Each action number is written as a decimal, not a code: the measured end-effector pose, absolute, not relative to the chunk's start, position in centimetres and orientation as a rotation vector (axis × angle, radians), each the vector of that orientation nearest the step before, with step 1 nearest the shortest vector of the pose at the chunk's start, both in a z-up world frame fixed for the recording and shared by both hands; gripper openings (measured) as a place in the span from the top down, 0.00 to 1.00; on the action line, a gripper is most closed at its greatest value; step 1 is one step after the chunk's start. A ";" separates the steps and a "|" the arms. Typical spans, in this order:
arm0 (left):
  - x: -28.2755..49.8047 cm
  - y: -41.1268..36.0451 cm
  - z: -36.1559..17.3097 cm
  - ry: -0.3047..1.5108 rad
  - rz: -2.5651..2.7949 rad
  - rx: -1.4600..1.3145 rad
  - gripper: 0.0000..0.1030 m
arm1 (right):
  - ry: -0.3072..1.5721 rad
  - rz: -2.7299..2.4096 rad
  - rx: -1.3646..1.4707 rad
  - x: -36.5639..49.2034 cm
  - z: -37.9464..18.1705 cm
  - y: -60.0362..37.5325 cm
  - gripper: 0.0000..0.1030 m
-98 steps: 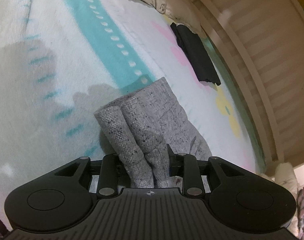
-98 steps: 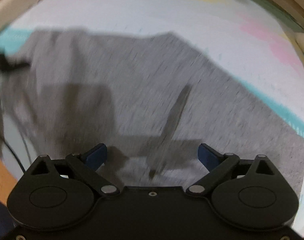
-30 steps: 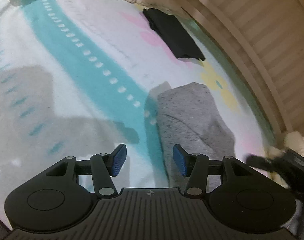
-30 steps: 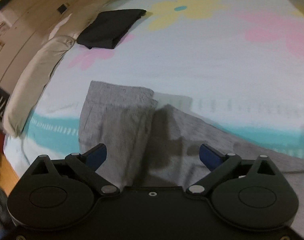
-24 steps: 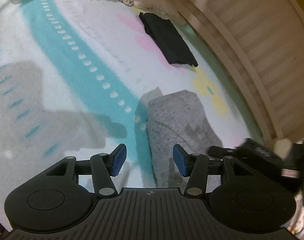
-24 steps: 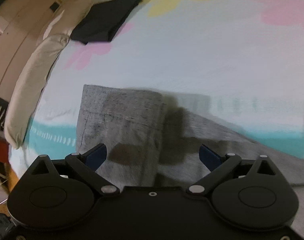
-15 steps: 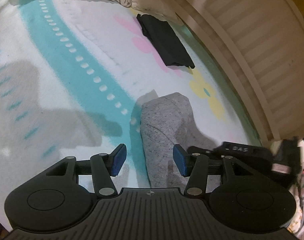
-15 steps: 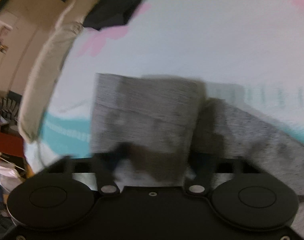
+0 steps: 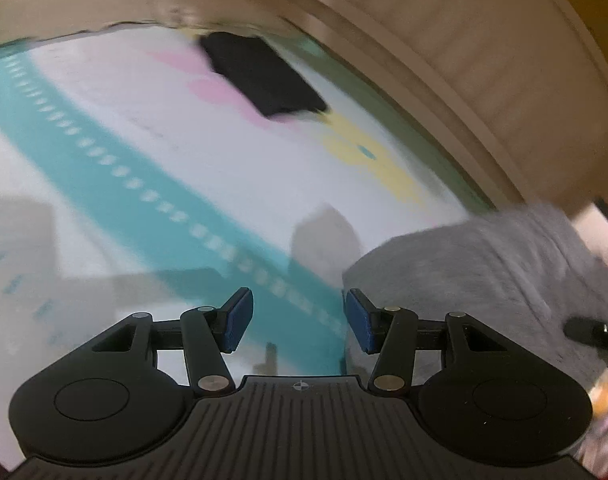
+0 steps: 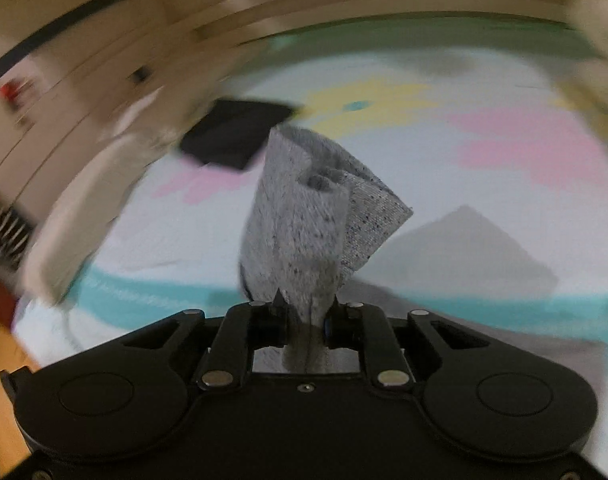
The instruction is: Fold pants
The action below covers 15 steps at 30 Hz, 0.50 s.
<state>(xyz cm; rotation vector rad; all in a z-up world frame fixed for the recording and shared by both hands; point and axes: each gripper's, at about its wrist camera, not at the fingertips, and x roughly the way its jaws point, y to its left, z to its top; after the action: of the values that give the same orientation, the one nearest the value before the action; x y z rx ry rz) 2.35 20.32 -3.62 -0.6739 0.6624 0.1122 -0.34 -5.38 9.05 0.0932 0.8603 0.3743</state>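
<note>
The right gripper [image 10: 305,318], jaws just closed on the gray pants [image 10: 304,216], lifts a fold that needs laying over, while the left gripper [image 9: 298,322] hangs apart and empty.

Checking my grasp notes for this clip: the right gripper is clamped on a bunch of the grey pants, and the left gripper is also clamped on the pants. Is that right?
Not quite. The right gripper has just closed on the grey pants, as the right wrist view shows. The left gripper is not clamped on them: in the left wrist view its jaws stand open with nothing between them, and the pants lie off to its right.
</note>
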 end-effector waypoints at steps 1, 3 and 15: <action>2.6 19.5 -3.6 0.673 0.083 -0.652 0.52 | 0.856 0.317 0.104 -0.8 9.1 -7.1 0.78; 3.1 17.8 -3.5 0.697 0.021 -0.605 0.52 | 0.864 0.188 0.136 -1.5 8.4 -11.1 0.78; 3.4 8.3 -4.1 0.759 -0.321 -0.279 0.52 | 1.184 -0.102 0.225 -1.6 -4.4 -22.1 0.47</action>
<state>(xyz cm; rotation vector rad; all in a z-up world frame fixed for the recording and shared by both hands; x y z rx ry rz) 3.41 8.34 -4.13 -0.2787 0.7590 -0.3207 -1.59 -22.08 -4.39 0.2253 1.1839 -0.1018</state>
